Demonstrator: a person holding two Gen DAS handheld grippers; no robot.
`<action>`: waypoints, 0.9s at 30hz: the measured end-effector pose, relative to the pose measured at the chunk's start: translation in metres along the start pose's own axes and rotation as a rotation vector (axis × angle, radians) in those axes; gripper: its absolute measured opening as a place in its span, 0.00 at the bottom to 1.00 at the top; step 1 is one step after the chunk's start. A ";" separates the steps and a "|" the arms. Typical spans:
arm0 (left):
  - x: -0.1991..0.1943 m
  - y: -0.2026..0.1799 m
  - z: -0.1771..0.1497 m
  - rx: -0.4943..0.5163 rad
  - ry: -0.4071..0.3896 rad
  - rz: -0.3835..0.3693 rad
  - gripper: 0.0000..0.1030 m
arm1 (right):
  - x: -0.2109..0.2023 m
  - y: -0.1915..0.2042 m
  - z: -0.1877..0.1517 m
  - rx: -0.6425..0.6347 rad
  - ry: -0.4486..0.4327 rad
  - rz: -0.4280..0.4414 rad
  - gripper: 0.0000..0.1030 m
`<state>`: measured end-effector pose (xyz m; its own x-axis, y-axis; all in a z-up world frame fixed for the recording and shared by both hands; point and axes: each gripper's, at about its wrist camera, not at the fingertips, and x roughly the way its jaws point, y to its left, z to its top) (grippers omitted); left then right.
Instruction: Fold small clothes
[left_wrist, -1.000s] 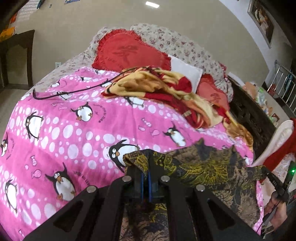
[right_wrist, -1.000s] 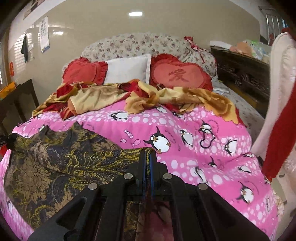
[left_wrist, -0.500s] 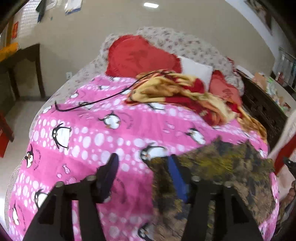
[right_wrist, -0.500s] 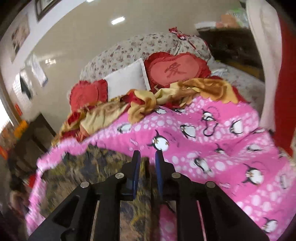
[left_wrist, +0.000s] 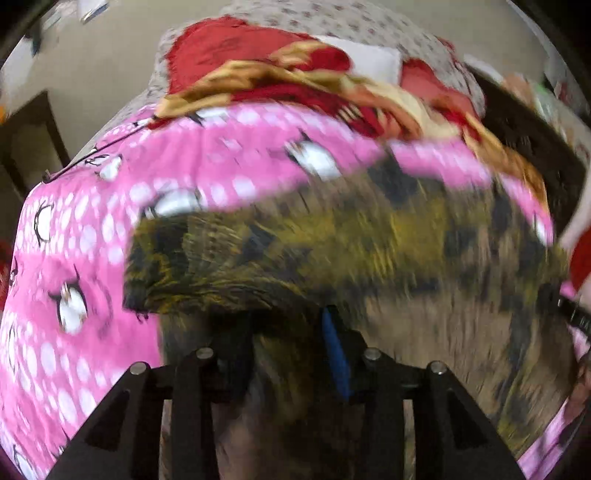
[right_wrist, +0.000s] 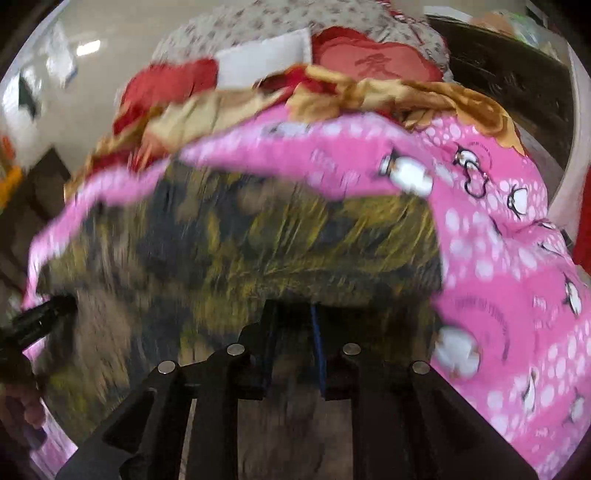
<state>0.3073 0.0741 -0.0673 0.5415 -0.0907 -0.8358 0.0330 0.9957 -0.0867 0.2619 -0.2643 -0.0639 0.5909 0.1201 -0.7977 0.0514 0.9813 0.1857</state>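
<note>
Bed w/ pink penguin duvet (left_wrist: 92, 332) filled both views, red/gold blanket (left_wrist: 295, 85) bunched near the headboard, red heart cushions (right_wrist: 376, 62) and a white pillow (right_wrist: 266, 59) behind it. Both frames blurred by motion.

Left view: dark olive/gold patterned garment (left_wrist: 332, 251) lay spread on the duvet, its folded edge running across mid-frame. Left gripper (left_wrist: 284, 343) sat over it, fingers (left_wrist: 334, 350) parted w/ a clear gap; cloth lay below and between them, but the pads weren't pinching it, so released. Its jaws had just been closing a little after springing apart.

Right view: same garment (right_wrist: 258, 240) lay left of centre, duvet to the right. Right gripper (right_wrist: 293, 332) had fingers (right_wrist: 317, 347) slightly apart, narrower gap than the left; cloth under them, no pinch seen, so released too. Other gripper's black tip (right_wrist: 40, 321) showed at far left edge, a bit of the person's hand (right_wrist: 22, 406) below it.

Vs a sec ago: both sets of fingers were clamped shut on the garment's front edge then; since then both let go. Garment was now doubled over, near edge laid further up the bed. Both cameras tipped lower and closer to the cloth.
</note>
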 end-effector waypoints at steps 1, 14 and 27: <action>-0.001 0.007 0.015 -0.022 -0.021 0.010 0.39 | -0.002 -0.002 0.013 -0.013 -0.034 0.000 0.20; -0.032 0.022 0.044 -0.084 -0.220 -0.034 0.54 | -0.043 0.014 0.036 -0.054 -0.284 0.055 0.22; 0.031 0.015 0.010 -0.073 -0.237 -0.030 0.75 | 0.039 -0.011 0.023 -0.002 -0.208 -0.013 0.26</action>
<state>0.3329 0.0864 -0.0887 0.7234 -0.1050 -0.6824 -0.0035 0.9878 -0.1557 0.3026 -0.2742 -0.0841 0.7438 0.0733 -0.6644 0.0593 0.9828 0.1748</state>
